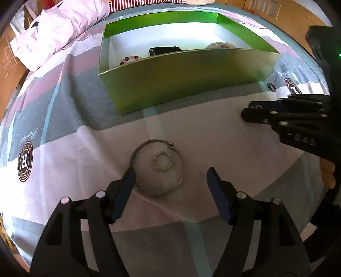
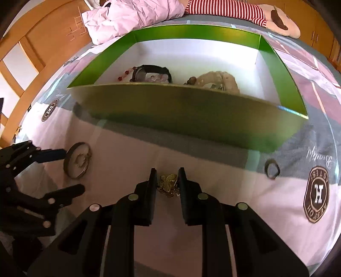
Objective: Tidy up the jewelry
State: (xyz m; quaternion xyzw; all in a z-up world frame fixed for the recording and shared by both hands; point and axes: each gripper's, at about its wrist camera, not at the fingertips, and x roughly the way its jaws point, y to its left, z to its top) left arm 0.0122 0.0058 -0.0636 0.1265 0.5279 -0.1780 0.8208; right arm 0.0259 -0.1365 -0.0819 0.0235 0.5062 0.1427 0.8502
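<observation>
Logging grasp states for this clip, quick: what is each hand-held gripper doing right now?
Left hand-held gripper: open, holding nothing, over the silver bangle.
Right hand-held gripper: nearly closed around the gold brooch; pad contact cannot be told.

A home bedroom, bed [image 1: 64, 110] spread with a patchwork logo sheet, crumpled pink quilt [image 1: 57, 27], striped plush toy [image 2: 277, 19], wooden wardrobe doors [image 2: 42, 42] stood behind.
</observation>
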